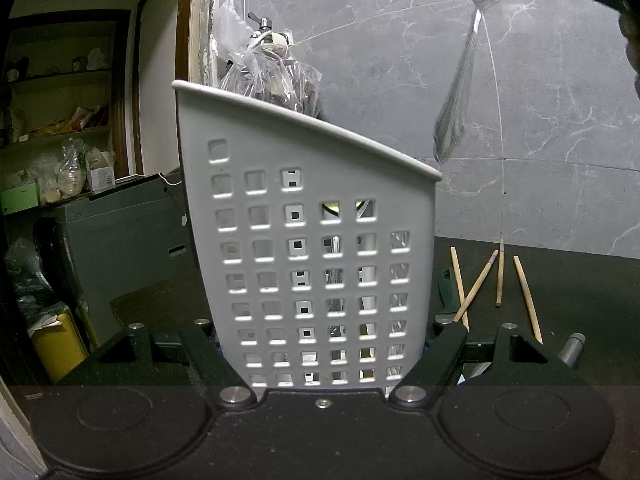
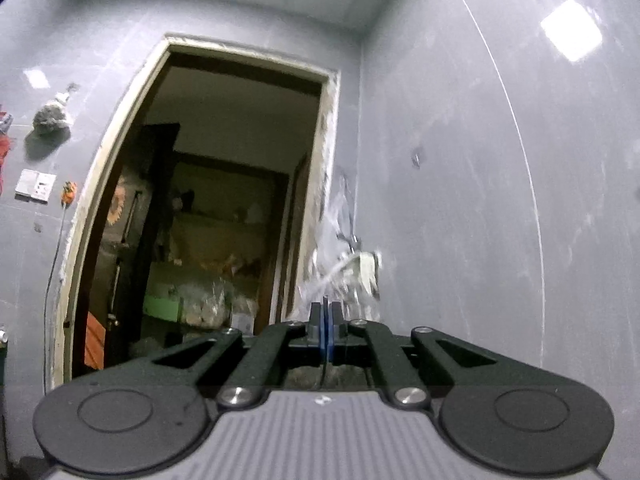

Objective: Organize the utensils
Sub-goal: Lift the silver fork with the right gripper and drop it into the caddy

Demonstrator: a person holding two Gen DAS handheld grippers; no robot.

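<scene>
Holder: your left tool (image 1: pixel 324 354) sits around the base of the white perforated utensil holder (image 1: pixel 304 240), one finger on each side; the holder fills the middle of the left view, leaning toward the upper left of the frame.
Left tool state: your fingers (image 1: pixel 444 356) press against the holder's lower walls, so you are grasping the holder.
Inside the holder: through the square holes you can glimpse metal utensil parts, too hidden to name.
Fork: the fork (image 1: pixel 466 64) hangs in the upper right of the left view, tines up, handle down, its handle end just above the holder's rim at the right.
Right tool state: in the right view your right tool (image 2: pixel 325 330) is clenched, blue pads (image 2: pixel 318 332) drawn close with only a thin sliver between them; the fork itself you cannot make out there.
Right view background: you face a grey wall and an open doorway (image 2: pixel 208 216) left of centre; the frame is blurred.
Chopsticks: four wooden chopsticks (image 1: pixel 498 280) lie loose on the dark surface (image 1: pixel 580 292) at the lower right of the left view, two of them crossing.
Knife: a dark-handled knife (image 1: pixel 446 292) lies just beside the holder's right edge, mostly hidden.
Bag: a clear plastic bag (image 1: pixel 264 68) hangs behind the holder, upper centre.
</scene>
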